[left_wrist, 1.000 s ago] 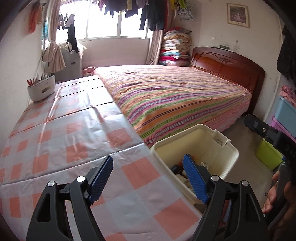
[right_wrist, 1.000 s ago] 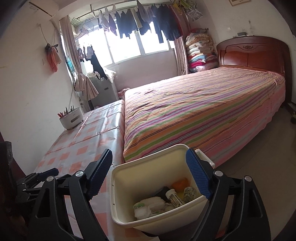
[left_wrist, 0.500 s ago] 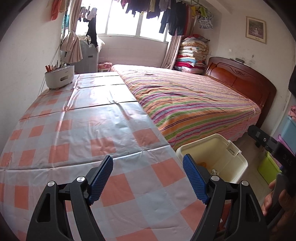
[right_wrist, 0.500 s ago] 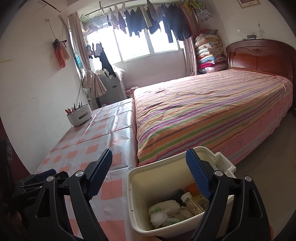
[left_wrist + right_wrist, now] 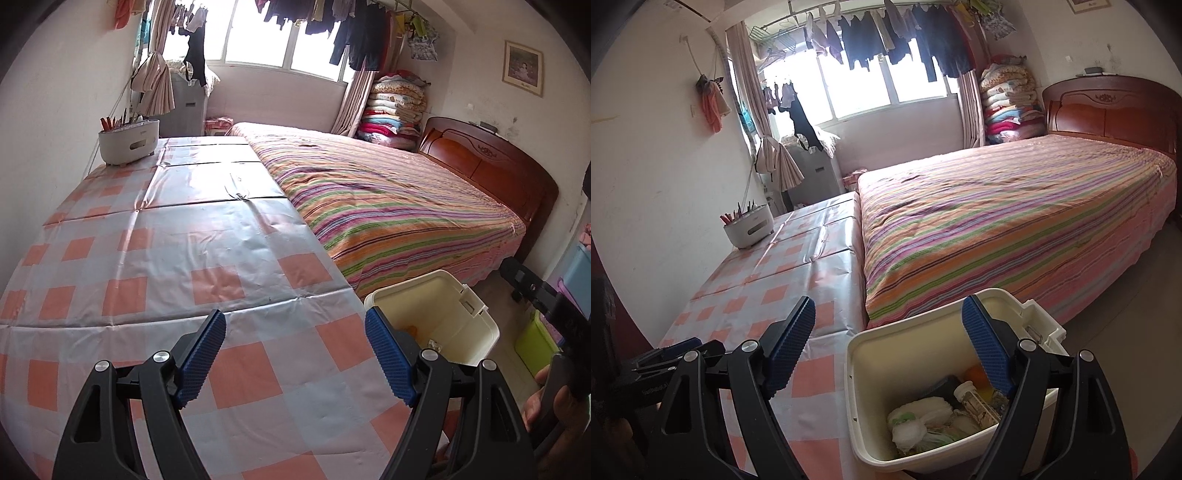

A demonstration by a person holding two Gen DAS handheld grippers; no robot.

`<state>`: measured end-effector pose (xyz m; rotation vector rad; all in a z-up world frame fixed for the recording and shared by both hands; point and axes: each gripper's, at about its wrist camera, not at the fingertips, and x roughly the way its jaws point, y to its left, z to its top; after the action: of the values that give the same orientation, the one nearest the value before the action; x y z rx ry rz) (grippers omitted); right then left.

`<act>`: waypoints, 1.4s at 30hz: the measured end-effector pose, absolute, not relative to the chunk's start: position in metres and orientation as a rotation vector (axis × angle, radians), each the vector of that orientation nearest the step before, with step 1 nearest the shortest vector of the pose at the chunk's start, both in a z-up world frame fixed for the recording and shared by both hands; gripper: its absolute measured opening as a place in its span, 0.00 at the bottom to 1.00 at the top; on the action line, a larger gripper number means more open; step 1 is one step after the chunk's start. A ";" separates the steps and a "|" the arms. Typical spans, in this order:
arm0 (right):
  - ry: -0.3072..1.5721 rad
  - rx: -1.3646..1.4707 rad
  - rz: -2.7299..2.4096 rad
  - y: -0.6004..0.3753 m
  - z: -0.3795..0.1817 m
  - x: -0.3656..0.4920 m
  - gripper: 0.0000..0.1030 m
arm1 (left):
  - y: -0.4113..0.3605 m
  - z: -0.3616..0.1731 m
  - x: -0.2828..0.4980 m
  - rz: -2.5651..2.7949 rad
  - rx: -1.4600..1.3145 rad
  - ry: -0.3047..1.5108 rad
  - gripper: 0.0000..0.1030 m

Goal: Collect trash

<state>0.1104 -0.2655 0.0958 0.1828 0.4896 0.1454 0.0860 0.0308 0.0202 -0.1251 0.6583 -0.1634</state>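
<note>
A cream plastic bin [image 5: 871, 413] stands on the floor beside the table, holding crumpled white wrappers [image 5: 916, 417], a small bottle [image 5: 975, 400] and an orange piece. My right gripper [image 5: 888, 325] hangs open above the bin's near rim, with nothing between its blue pads. In the left wrist view the same bin [image 5: 476, 339] sits at the lower right, off the table's corner. My left gripper [image 5: 295, 338] is open over the checked tablecloth [image 5: 166, 258], empty. No loose trash shows on the cloth.
A white holder with pens [image 5: 127, 142] stands at the table's far left corner. A striped bed [image 5: 388, 195] runs along the table's right side. A green box [image 5: 532, 341] and a blue bin stand on the floor at right. The right hand shows at the left view's lower right.
The left view has swung left and levelled: more tablecloth shows and the bin has slid to the right. The right view shifted too, with the bin now lower right. Both grippers stayed open.
</note>
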 end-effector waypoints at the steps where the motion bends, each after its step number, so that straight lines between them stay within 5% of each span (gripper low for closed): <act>1: 0.491 0.186 0.143 -0.264 0.096 0.110 0.78 | 0.031 0.020 0.086 -0.165 -0.124 0.661 0.74; 42: 0.492 0.186 0.150 -0.260 0.096 0.110 0.78 | 0.021 0.014 0.088 -0.188 -0.101 0.696 0.74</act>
<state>0.1102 -0.2598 0.0960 0.1856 0.4923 0.1497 0.0878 0.0210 0.0143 -0.1013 0.6961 -0.1884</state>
